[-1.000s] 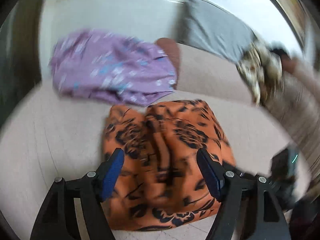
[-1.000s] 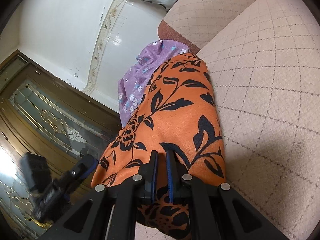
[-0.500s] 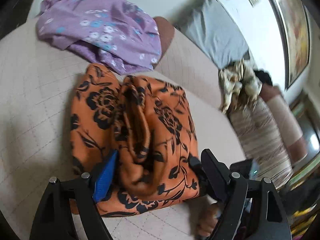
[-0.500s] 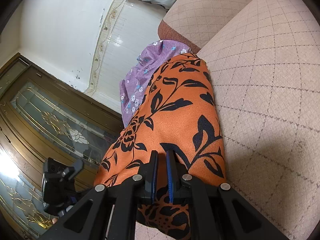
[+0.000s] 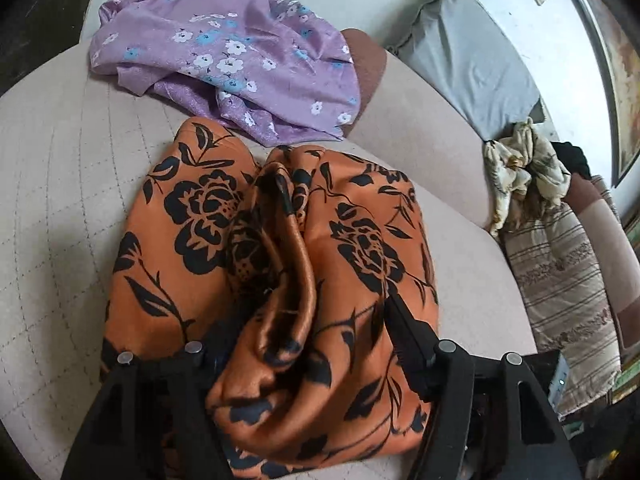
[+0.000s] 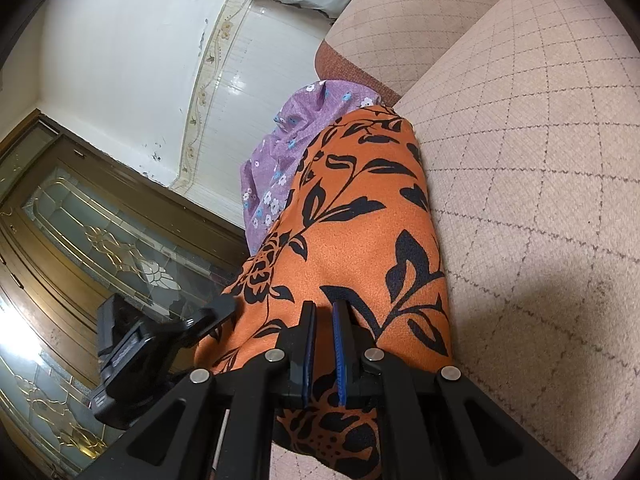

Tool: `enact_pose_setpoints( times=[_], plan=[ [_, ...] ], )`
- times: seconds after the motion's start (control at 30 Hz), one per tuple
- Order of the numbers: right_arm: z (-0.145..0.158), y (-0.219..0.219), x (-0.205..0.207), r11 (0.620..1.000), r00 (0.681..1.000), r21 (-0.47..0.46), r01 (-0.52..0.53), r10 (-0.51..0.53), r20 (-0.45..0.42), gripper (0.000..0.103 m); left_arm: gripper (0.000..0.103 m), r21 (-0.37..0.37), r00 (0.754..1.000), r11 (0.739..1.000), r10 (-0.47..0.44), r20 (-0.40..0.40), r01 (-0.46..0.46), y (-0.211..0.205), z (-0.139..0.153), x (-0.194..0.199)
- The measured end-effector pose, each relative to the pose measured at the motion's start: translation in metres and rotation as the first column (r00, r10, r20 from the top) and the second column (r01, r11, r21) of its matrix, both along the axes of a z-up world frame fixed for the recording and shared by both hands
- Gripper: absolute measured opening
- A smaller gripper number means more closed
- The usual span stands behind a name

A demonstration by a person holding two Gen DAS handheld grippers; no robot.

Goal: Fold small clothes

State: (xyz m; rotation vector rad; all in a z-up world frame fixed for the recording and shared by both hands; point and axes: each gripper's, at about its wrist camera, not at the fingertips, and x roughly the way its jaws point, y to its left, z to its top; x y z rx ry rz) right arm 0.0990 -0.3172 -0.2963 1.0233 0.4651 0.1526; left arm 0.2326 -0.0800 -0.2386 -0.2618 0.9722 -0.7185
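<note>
The left gripper (image 5: 308, 344) has just been closing, now bunching the orange cloth (image 5: 352, 248) between its jaws; the right gripper (image 6: 324, 344) stays clamped on it.

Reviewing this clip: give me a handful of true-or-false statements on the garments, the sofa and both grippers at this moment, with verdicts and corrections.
1. The right gripper is shut on the orange floral garment. True.
2. The purple floral garment lies on top of the orange one. False: it lies beyond it on the sofa seat, overlapping only at the orange garment's far edge.
3. The left gripper has orange fabric bunched between its fingers. True; its jaws have just been closing.
4. The orange garment lies flat and smooth. False: a raised fold runs up its middle.
5. A grey cushion leans against the sofa back. True.
</note>
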Motion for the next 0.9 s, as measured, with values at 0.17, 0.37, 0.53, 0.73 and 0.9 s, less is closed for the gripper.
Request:
enact_pose_setpoints(
  times=[0.17,0.37,0.53,0.73,0.9],
  plan=[
    [0.007,0.0,0.001,1.0,0.999,0.001,-0.008,0.008,-0.034,0.01,0.027,0.026,0.999,1.0,0.006,0.041,-0.007,-0.002,0.004,0.0],
    [0.051,-0.007,0.019,0.998,0.997,-0.04,-0.04,0.037,-0.072,0.022,0.023,-0.025,0.953,0.997,-0.059,0.296,0.069,-0.004,0.048,-0.037],
    [0.07,-0.014,0.029,0.999,0.998,-0.04,0.025,-0.027,-0.051,0.071,0.024,0.068,0.889,0.994,-0.103,0.446,0.081,0.008,0.067,-0.063],
    [0.043,0.024,0.063,0.991,0.986,-0.134,-0.028,0.005,-0.169,0.07,0.037,0.231,0.996,0.972,-0.053,0.069,0.036,0.039,-0.007,-0.001],
    [0.064,0.045,0.078,0.946,0.97,-0.311,-0.09,0.012,-0.243,0.069,0.045,0.124,1.0,0.992,-0.001,-0.006,0.002,0.061,-0.003,0.01]
  ],
)
